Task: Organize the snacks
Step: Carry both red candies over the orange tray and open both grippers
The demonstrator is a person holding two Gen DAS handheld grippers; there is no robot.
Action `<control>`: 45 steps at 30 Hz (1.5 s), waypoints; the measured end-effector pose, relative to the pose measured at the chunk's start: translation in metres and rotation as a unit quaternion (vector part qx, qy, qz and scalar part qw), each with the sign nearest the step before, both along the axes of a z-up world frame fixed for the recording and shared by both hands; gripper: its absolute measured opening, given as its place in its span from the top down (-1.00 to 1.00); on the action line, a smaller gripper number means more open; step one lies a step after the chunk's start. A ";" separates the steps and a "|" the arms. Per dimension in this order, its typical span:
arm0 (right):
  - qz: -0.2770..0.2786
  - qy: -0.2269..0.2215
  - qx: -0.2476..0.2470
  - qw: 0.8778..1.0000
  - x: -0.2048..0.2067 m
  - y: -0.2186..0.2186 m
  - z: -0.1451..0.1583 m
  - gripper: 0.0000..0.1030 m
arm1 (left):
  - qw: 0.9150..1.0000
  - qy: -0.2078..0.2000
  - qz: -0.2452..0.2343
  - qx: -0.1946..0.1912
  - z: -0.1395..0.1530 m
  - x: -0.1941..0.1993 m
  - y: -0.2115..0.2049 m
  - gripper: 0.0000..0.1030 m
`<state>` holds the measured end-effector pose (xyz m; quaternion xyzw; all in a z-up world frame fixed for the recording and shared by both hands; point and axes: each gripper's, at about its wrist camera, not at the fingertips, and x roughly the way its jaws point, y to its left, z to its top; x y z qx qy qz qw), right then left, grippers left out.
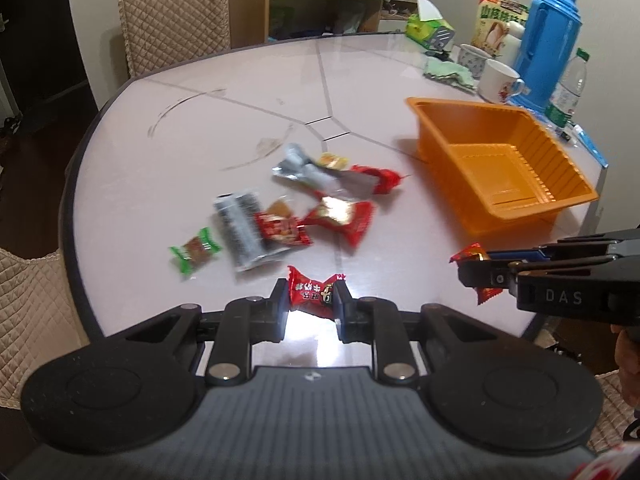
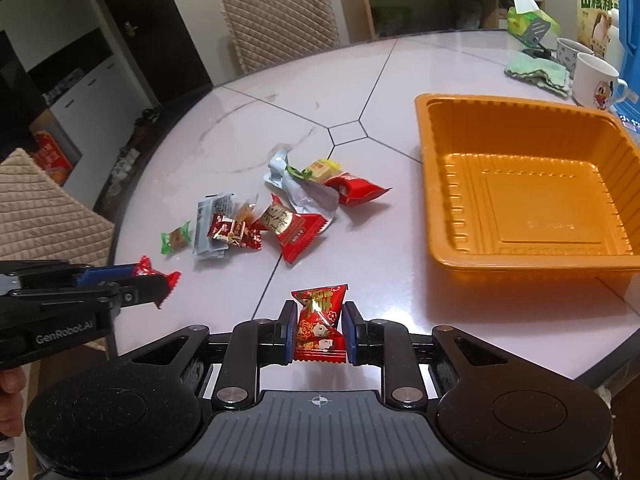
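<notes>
Both grippers, left gripper (image 1: 311, 300) and right gripper (image 2: 317, 332), clamp red candies (carry step); next, release over the orange tray (image 2: 432, 184), frame right.

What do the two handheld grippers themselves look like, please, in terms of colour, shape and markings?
Both are matte black. The left gripper and right gripper each have two round side discs, linkage arms with silver pins, a ribbed grey centre plate and blue finger pads. Side views show white lettering: "GenRobot.AI" on the left, "DAS" on the right.
</notes>
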<state>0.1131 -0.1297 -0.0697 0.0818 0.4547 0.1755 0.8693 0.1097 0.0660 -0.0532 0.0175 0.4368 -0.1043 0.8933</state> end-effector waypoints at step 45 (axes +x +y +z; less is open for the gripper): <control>-0.086 -0.024 0.002 0.996 0.074 -0.227 0.007 0.53 | 0.997 -0.013 -0.071 -0.022 0.003 0.100 -0.242 0.60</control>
